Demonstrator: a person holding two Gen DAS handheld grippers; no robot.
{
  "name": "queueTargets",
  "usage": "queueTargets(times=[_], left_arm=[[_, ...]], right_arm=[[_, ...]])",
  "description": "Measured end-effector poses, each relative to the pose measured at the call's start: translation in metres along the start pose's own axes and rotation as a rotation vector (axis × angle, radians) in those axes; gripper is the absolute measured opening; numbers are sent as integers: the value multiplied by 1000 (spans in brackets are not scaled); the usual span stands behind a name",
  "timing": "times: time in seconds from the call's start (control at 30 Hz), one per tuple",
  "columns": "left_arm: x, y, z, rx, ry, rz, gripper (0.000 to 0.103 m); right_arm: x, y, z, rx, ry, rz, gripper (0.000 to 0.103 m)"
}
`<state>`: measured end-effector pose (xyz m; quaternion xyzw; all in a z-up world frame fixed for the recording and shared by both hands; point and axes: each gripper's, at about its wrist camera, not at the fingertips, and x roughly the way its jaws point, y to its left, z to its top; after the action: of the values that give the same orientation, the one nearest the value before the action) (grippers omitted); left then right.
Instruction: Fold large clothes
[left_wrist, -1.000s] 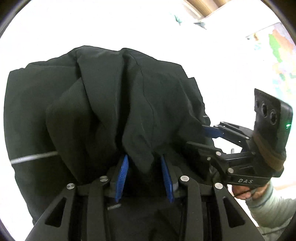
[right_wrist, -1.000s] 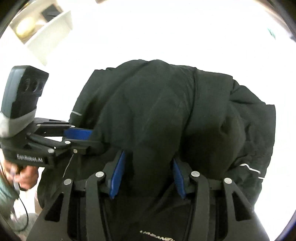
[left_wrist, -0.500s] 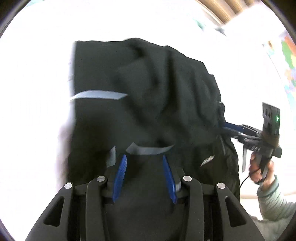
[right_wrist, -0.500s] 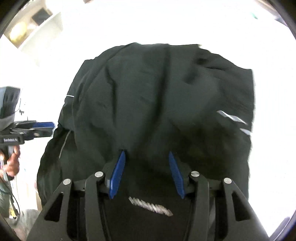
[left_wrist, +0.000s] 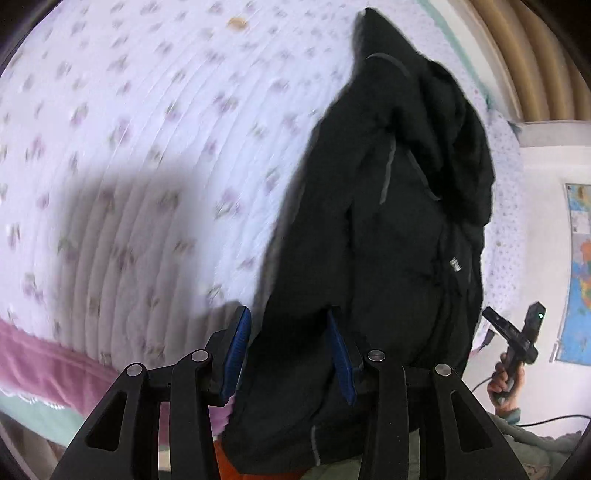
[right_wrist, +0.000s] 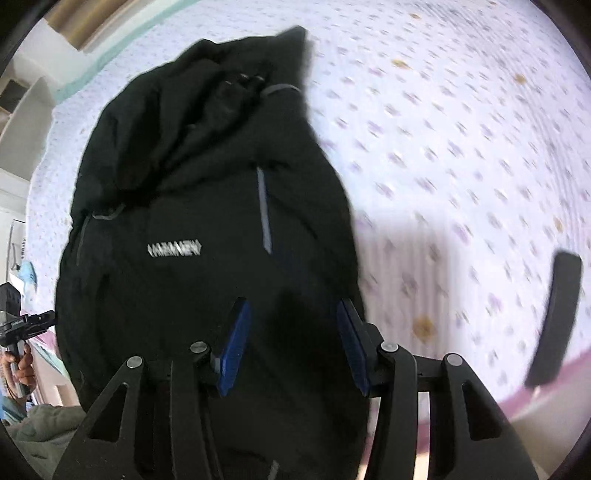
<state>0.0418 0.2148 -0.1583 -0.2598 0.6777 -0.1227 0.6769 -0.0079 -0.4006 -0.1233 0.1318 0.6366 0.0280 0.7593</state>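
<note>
Nearest the left wrist camera, the left claw (left_wrist: 288, 354) has its blue pads spread apart, and the hem of the black jacket (left_wrist: 388, 240) lies loosely between them without being pinched. The right claw (right_wrist: 295, 343) is likewise spread wide above the jacket's (right_wrist: 207, 236) lower front, gripping nothing. The jacket lies lengthwise on the bed (left_wrist: 147, 147), on a white quilt with small purple flowers, its hem near the bed's edge. A silver logo (right_wrist: 174, 249) and a grey zip strip (right_wrist: 264, 210) face up on the chest. Farther off, the hood (right_wrist: 229, 88) is bunched at the far end. A dark flat object (right_wrist: 556, 314) lies on the quilt to the right, well apart from the jacket.
</note>
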Motion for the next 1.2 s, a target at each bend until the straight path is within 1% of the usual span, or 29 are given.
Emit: queueTargets(times=[0.07,0.13,0.2,0.3,0.37,0.43,0.47,0.5,0.53,0.57,0.63,0.67,0.7,0.73,0.83,0.9,0.93,0.97,1.03,1.1,1.13,1.17,1.2], left_arm=[[-2,1,-3,-6,2,-29,43],[0,-1,-5,10,8,-41,43],[8,-6,-5,28,20,-37,43],[19,-17,-2,66,38,0,43],[22,-25,0,100,49,14,43],[25,-31,1,132,61,20,43],[25,-34,2,152,69,18,43],[25,-39,2,168,77,-9,41],[23,-45,2,175,83,-75,39],[17,-54,1,173,84,-222,39],[6,-66,3,182,48,-419,40],[6,-68,6,170,36,-464,40],[12,-67,11,141,38,-488,40],[23,-65,15,108,53,-480,40],[47,-67,17,97,72,-397,39],[53,-71,10,108,80,-357,39],[53,-71,4,113,88,-325,39],[52,-70,0,113,98,-310,39],[49,-67,-13,111,119,-280,39],[48,-64,-24,112,154,-254,40],[48,-63,-29,110,173,-244,40],[52,-63,-37,104,204,-227,40],[56,-64,-43,101,227,-213,40]], right_arm=[[-3,-9,-15,18,15,-27,52],[0,-14,-30,47,30,-50,52],[0,-23,-44,67,44,-68,52],[5,-34,-62,92,65,-94,52],[12,-38,-72,112,79,-84,51],[18,-35,-76,104,85,-49,38],[20,-31,-76,93,88,-22,26],[19,-25,-76,69,80,12,26],[13,-16,-76,39,56,73,26],[5,-7,-76,12,27,125,26],[-9,4,-72,-9,-19,204,24],[-10,5,-69,0,-28,227,24],[-9,5,-66,26,-36,259,24],[-2,3,-64,52,-32,275,24],[21,-3,-62,99,-2,268,24],[29,-6,-65,141,17,272,24],[29,-8,-69,157,16,276,24],[27,-9,-73,170,16,271,25],[23,-11,-82,196,31,239,28],[21,-17,-90,201,54,179,35],[21,-20,-101,199,81,146,35],[23,-22,-110,206,103,137,37],[25,-24,-118,220,126,134,41]])
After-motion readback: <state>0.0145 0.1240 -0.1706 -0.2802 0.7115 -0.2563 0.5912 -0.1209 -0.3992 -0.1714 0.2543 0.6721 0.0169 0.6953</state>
